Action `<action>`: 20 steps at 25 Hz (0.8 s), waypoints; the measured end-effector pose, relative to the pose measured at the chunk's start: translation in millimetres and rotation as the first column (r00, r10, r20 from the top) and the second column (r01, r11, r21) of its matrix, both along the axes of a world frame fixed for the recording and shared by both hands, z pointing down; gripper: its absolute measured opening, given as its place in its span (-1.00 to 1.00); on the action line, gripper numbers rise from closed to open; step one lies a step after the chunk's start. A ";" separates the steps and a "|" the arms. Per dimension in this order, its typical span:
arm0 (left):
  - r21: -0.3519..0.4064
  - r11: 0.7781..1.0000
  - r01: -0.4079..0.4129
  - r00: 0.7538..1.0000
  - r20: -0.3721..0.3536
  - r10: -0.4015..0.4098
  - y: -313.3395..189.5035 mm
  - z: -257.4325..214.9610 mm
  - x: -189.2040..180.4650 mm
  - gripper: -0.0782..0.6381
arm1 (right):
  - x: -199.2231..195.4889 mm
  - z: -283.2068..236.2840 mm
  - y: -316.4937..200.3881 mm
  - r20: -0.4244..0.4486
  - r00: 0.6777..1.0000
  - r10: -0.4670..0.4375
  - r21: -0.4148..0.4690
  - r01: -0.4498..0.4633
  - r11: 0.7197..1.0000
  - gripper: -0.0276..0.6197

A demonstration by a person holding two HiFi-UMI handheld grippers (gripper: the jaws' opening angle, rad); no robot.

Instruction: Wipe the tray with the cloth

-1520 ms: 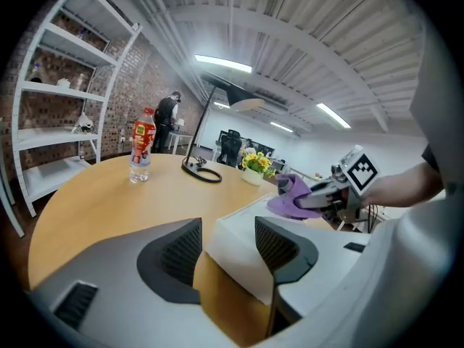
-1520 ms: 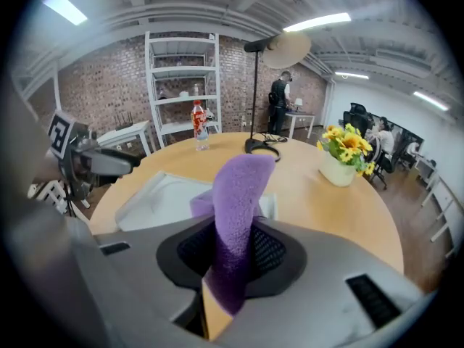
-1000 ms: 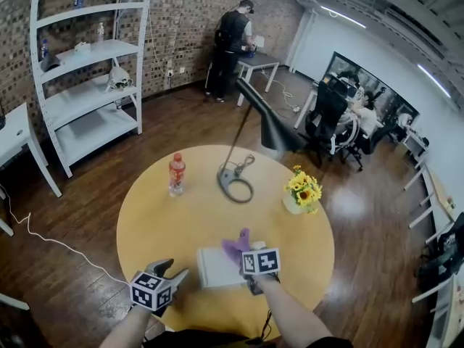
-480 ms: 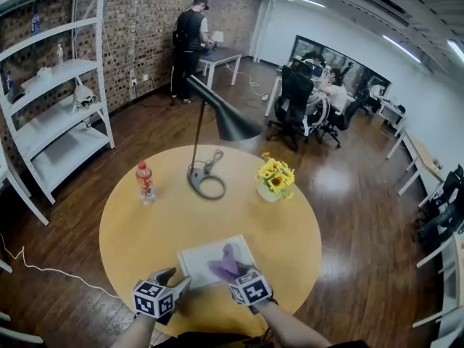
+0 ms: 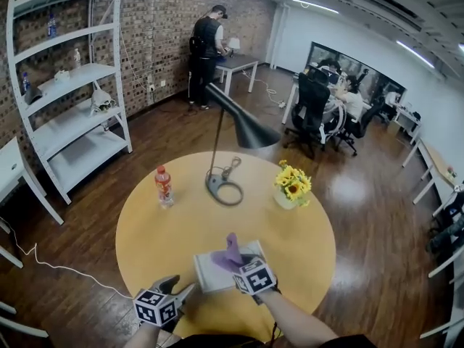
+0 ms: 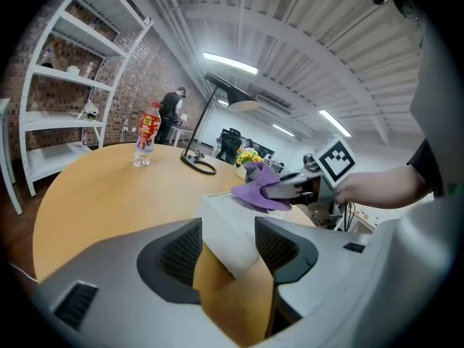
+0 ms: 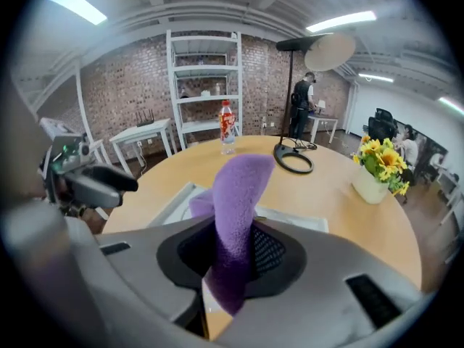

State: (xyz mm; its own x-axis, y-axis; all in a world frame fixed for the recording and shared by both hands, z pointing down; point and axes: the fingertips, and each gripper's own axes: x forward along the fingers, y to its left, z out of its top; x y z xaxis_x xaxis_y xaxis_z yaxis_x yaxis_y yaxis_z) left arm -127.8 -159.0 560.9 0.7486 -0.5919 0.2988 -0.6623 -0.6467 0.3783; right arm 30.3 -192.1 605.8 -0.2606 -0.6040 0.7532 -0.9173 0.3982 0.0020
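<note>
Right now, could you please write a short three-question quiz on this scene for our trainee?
1. True or false: the right gripper is empty.
2. In the head view, what stands on the table left of the lamp? A) bottle B) mug C) book
3. Fill in: the left gripper grips a corner of the ____.
Key: 1 false, it grips the purple cloth; 2 A; 3 tray.

Cloth [image 5: 230,254] showing purple; tray [image 5: 210,274] showing white; table [image 5: 159,230] showing yellow-tan; bottle [image 5: 164,187] wearing red label; flowers [image 5: 293,183] showing yellow; lamp [image 5: 246,127] showing black; wall [image 5: 163,20] showing red-brown brick pattern; shelving [image 5: 83,151] showing white.
</note>
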 end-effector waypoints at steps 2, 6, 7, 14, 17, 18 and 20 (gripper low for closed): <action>0.007 1.000 0.021 1.000 0.005 -0.021 3.2 -5.7 -12.8 -0.18 | -17.7 -10.8 -30.4 0.030 1.000 0.004 0.019 -0.004 1.000 -0.64; 0.000 0.998 0.057 0.998 0.030 -0.057 10.0 -1.7 -32.2 -0.18 | -46.4 -1.6 -52.7 0.033 0.999 -0.006 -0.031 0.007 1.000 -0.64; -0.007 0.998 0.063 0.997 0.032 -0.063 11.4 0.9 -34.7 -0.18 | -50.1 4.3 -51.9 0.019 1.000 -0.017 -0.041 0.018 0.999 -0.64; -0.032 0.998 0.048 0.999 0.023 -0.047 16.1 12.6 -24.4 -0.18 | -42.0 15.6 -10.7 0.008 0.998 -0.065 -0.027 0.065 0.998 -0.64; -0.034 0.999 0.018 1.000 0.008 -0.018 13.9 12.7 -9.3 -0.18 | -30.5 24.3 17.9 -0.035 0.997 -0.074 -0.012 0.074 0.997 -0.64; -0.034 0.999 0.006 1.000 0.003 -0.006 13.4 12.4 -3.7 -0.18 | -25.1 27.5 26.3 -0.050 0.997 -0.066 -0.008 0.066 0.998 -0.64; -0.034 0.999 -0.017 1.000 -0.002 0.017 12.5 13.0 6.7 -0.18 | -19.0 28.7 39.8 -0.040 0.998 -0.048 0.000 0.049 0.999 -0.64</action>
